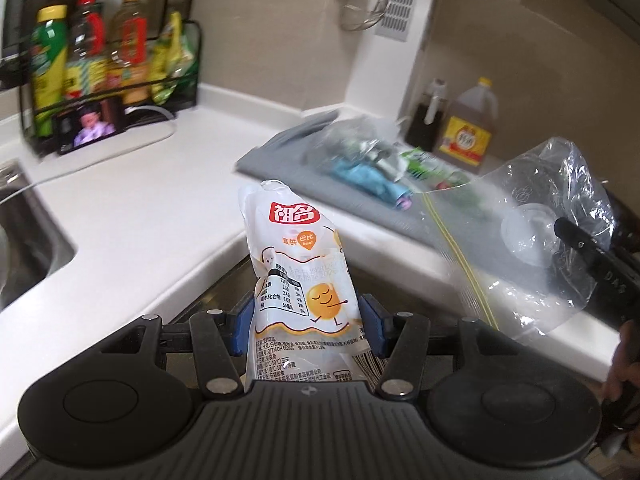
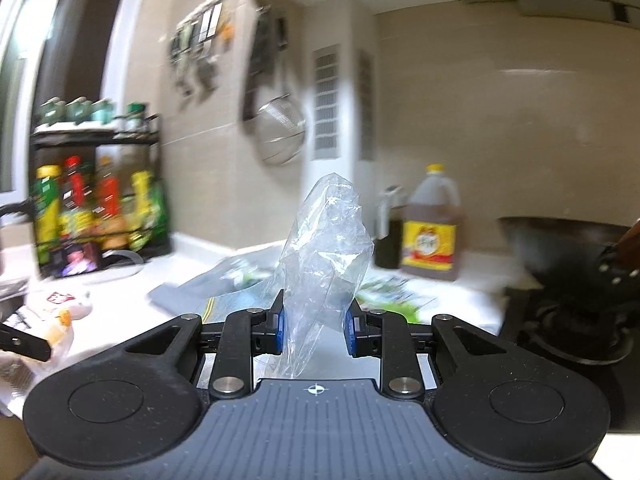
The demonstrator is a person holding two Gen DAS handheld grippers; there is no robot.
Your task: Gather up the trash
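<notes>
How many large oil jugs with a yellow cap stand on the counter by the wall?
1: the oil jug stands by the back wall, beside a dark bottle. Others may be hidden.

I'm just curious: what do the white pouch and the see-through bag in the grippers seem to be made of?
The white pouch looks like soft, glossy printed plastic film: it creases and shines. The clear bag seems thin transparent plastic film, crinkled, with the wall showing through it.
</notes>
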